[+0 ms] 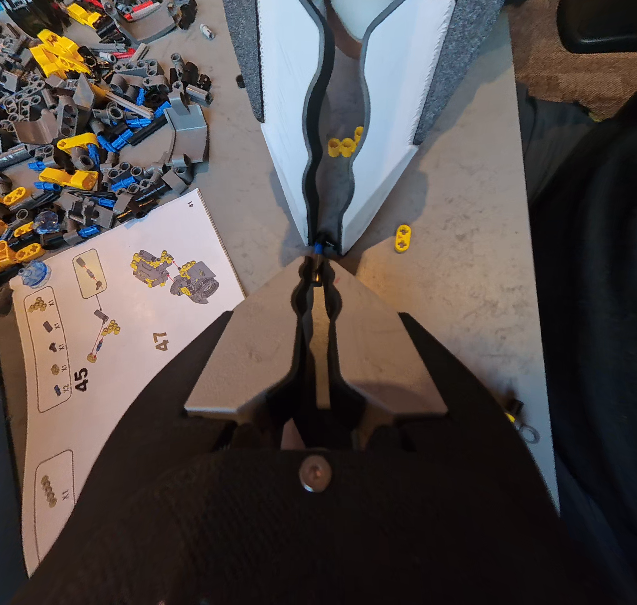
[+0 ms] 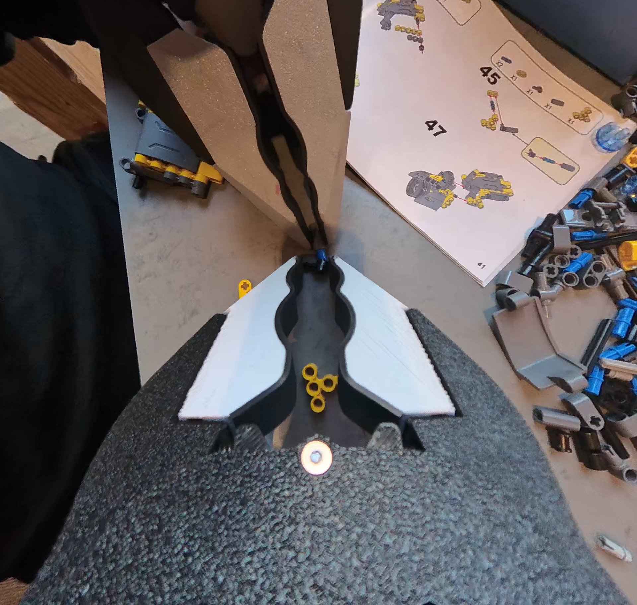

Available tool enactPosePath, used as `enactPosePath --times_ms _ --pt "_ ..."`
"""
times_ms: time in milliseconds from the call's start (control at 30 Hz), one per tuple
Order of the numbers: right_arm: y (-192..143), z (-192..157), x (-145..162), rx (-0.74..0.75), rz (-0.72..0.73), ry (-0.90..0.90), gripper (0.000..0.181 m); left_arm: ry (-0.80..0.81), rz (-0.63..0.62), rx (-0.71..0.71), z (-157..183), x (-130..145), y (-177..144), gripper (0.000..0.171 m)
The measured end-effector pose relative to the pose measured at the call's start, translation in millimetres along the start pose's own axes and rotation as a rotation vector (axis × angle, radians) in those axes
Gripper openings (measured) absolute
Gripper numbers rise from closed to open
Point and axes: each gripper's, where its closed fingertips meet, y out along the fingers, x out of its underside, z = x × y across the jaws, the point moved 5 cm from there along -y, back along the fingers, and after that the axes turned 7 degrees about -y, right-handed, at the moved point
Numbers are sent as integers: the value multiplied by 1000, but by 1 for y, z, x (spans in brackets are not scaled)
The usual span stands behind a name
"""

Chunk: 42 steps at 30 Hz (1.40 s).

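My left gripper and right gripper meet tip to tip mid-tabletop, each clenched on one end of a blue-and-black pin assembly lying along both.

Two wrist cameras, each set behind its own fingers, looking forward and steeply down at a grey table from close range. They face one another: the left view looks out over the left gripper toward the white-fingered right gripper; the right view looks back the opposite way. Shared ground: the meeting fingertips at mid-frame, the open instruction booklet, the heap of loose bricks, the small yellow link, and the table edge.
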Motion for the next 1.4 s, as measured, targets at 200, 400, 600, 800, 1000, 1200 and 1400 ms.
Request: enactPosePath --times_ms 200,400,600,800,1000,1200,1400 --pt "-5 -1 -2 14 -36 -13 19 23 4 -20 1 0 0 3" --pt "-13 -2 1 28 -62 31 28 24 5 -22 1 0 0 3" --pt "-15 -3 10 40 -132 11 14 29 5 -24 1 0 1 3" --pt "-13 2 6 6 -168 -9 4 25 5 -23 1 0 1 3" --pt "-8 4 3 -44 -169 -16 0 27 5 -17 2 -1 1 3" --pt "-7 3 4 -49 -150 -18 0 30 5 -19 2 -1 1 3" --pt "-6 6 4 -107 -131 -21 0 43 4 -19 3 -1 1 3"
